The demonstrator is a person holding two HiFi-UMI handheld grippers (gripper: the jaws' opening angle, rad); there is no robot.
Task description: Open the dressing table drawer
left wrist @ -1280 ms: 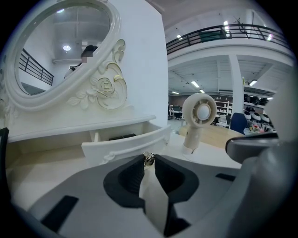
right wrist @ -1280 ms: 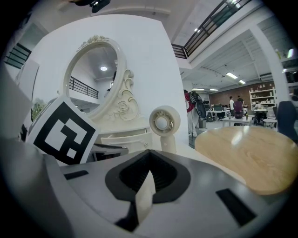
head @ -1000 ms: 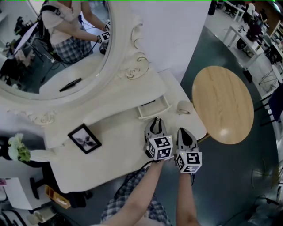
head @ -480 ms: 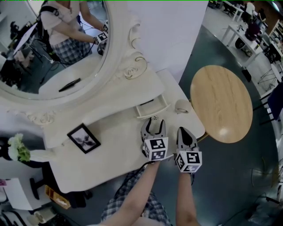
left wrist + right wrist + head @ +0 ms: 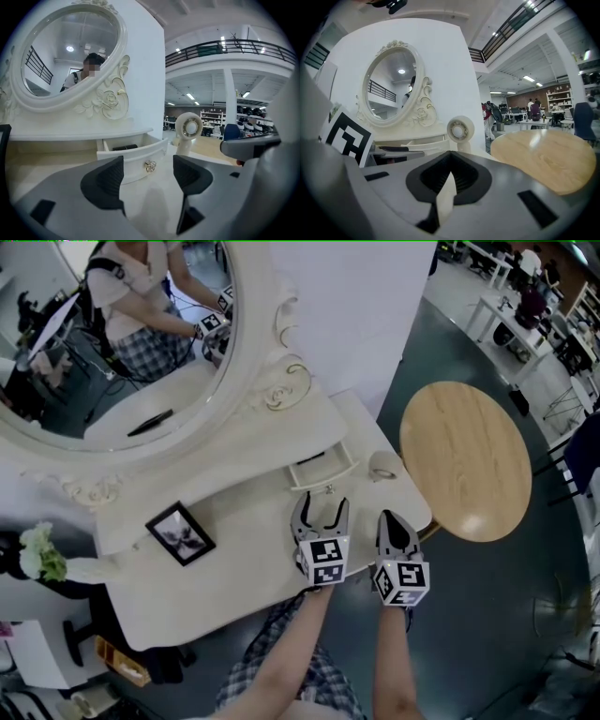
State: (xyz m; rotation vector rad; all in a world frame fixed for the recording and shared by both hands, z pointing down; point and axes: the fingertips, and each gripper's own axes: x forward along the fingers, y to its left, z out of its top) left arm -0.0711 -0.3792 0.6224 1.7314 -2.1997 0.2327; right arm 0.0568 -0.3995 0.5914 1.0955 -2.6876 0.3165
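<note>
Although the small white curved-front drawer (image 5: 133,158) already stands pulled partway out of its slot under the mirror shelf, at the right-hand end of the white dressing-table surface (image 5: 253,521), it looks an easy thing to shift. It is a shallow painted box with only a slim black item (image 5: 125,147) lying inside, so I'd judge it light and stiff, and likely to slide on plain runners that could bind if it is drawn crookedly.

The one sensible hold is the little shiny faceted knob (image 5: 150,166) at the middle of the front. It is hard, small and probably slippery, so the pads would need to close squarely on either side of it and pull straight out.

The left tool (image 5: 321,507) sits just in front of the drawer with its jaws spreading apart. The knob shows through the gap but lies ahead of the pads, with nothing touching them. The right tool (image 5: 449,176) rests beside it with its jaws pressed together on nothing.

A small white round object on a stand (image 5: 190,126) is close to the drawer's right and could be knocked.
</note>
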